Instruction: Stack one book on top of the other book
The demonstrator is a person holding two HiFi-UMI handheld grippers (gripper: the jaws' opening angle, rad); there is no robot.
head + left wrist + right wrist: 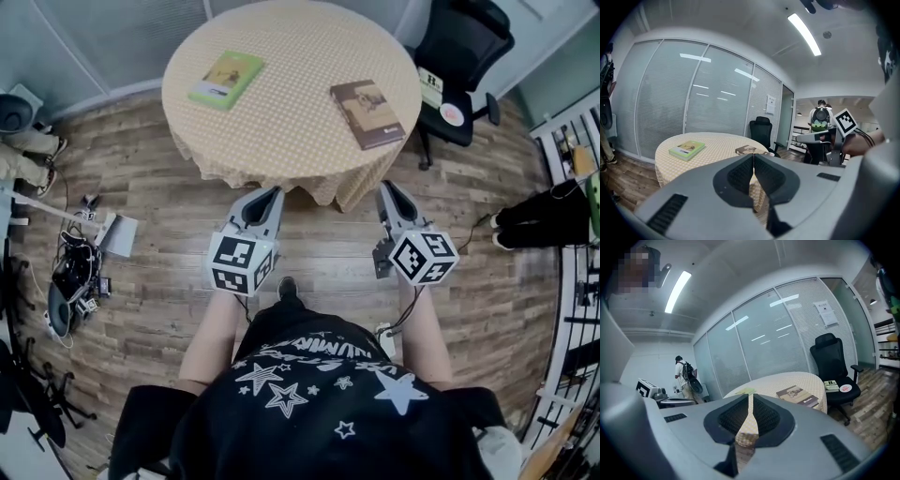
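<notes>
A round table with a yellow checked cloth [291, 141] holds two books, apart from each other. The green book [226, 79] lies at its left, the brown book [367, 113] at its right. Both books also show in the left gripper view, green book [687, 149] and brown book [747, 150], and in the right gripper view, brown book [799, 395] and green book [746, 391]. My left gripper [272, 194] and right gripper [386, 187] hang side by side just short of the table's near edge. Both are shut, with nothing between the jaws, and point at the table.
A black office chair [459, 56] with small items on its seat stands right of the table. Cables and gear [75, 272] lie on the wood floor at the left. A glass wall with blinds [693, 103] is behind the table. A person with a backpack [684, 373] stands far off.
</notes>
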